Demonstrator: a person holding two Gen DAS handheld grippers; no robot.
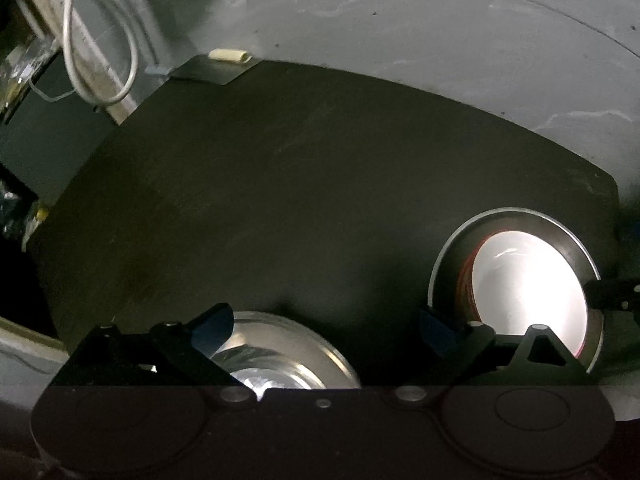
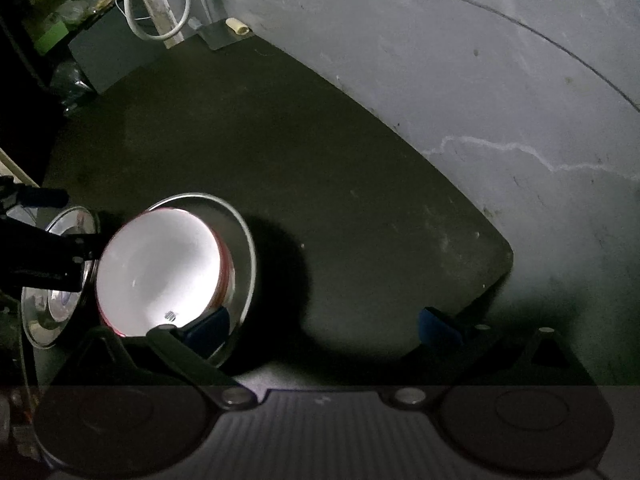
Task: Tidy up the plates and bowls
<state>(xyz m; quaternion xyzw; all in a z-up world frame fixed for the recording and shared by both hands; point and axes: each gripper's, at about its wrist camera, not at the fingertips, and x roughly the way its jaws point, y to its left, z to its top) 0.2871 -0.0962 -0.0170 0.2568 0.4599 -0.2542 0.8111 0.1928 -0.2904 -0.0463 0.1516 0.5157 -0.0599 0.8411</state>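
We are finding no readable writing, only a small dark mark inside the white bowl [image 2: 164, 276]. We are angling both grippers steeply down over the dark mat [image 2: 320, 184]. Our left gripper [image 1: 326, 326] is standing wide and empty above a steel plate [image 1: 280, 354]. Our right gripper [image 2: 324, 326] is gaping wide beside the bowl, which sits in another steel plate [image 2: 240, 248]. Open mat is stretching ahead toward the grey floor [image 2: 480, 60].
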